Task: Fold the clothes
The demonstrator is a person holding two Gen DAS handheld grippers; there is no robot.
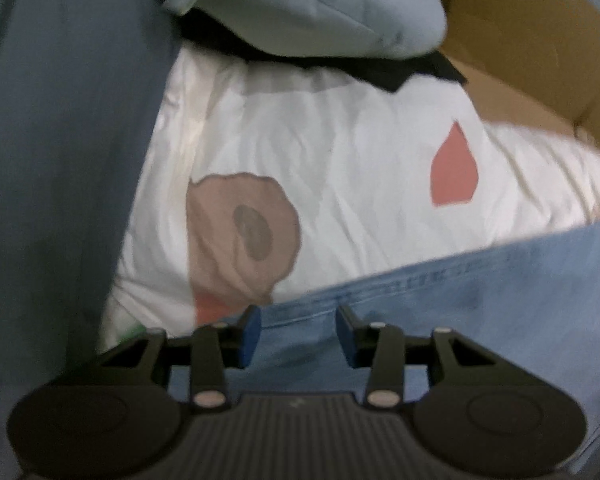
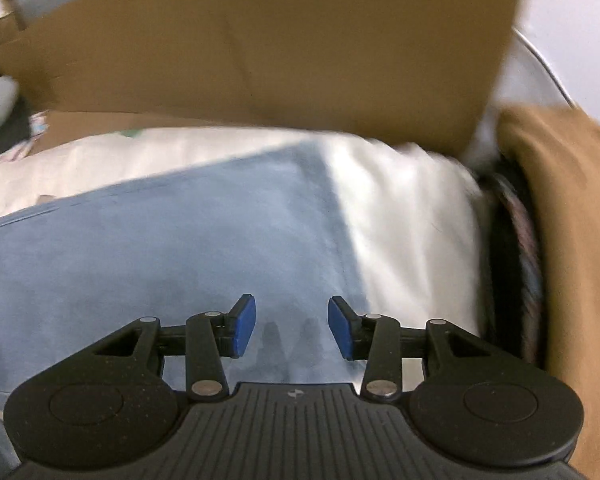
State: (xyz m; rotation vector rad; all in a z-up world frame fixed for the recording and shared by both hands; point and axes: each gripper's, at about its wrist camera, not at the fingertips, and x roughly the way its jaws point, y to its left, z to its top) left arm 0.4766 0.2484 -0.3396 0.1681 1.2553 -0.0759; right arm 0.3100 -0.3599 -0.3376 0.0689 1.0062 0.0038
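Note:
Light blue jeans [image 1: 480, 300] lie across a white garment [image 1: 340, 160] printed with brown and red shapes. My left gripper [image 1: 298, 334] hovers open just over the jeans' seamed edge, nothing between its blue pads. In the right wrist view the same jeans [image 2: 160, 260] spread over the white garment [image 2: 412, 232], and my right gripper [image 2: 292, 330] stands open close above the denim, its fingers casting shadows on it. Both views are blurred.
A cardboard box wall [image 2: 280, 40] rises right behind the clothes; its flap [image 1: 540, 40] shows at upper right. A pale blue garment [image 1: 320, 8] and a grey-blue one [image 1: 60, 160] sit left. A tan garment [image 2: 572, 240] over dark cloth [image 2: 512, 260] lies right.

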